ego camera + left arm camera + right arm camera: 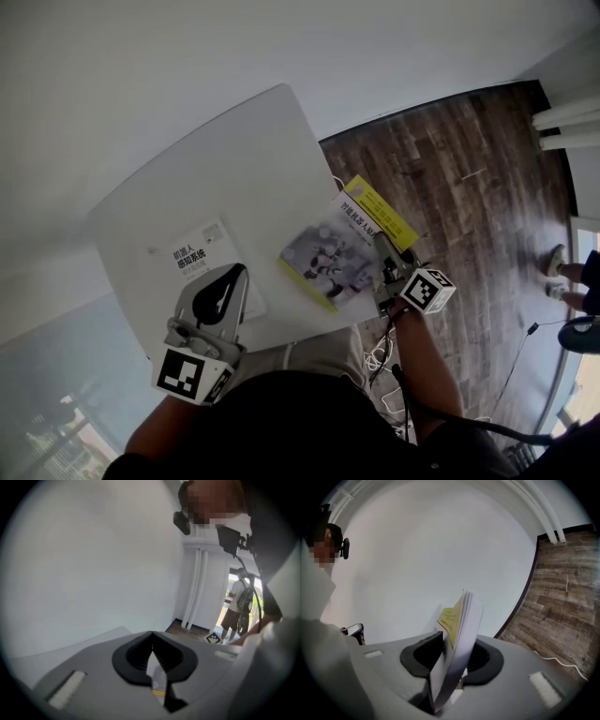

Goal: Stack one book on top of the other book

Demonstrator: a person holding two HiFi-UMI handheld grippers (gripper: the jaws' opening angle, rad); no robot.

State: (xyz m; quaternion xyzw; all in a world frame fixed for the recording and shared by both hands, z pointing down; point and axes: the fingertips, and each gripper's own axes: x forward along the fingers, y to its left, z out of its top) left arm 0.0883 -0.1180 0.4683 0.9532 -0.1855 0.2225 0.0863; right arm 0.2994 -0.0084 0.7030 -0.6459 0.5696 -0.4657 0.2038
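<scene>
Pinching the yellow-and-grey softcover book [342, 248] by its edge, right tongs [452, 658] hold it overhanging the white round table [234, 150]; left tongs [154, 667] nip the thin edge of the white paperback [192, 253], lying on the table. Step, likely: grasping. Next: lift one squarely onto the other.

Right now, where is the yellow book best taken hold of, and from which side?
By the edge that hangs past the table, coming from the person's right. The yellow book lies nearly flat, so only there can a jaw pass beneath it; the right gripper is clamped on that edge.
</scene>
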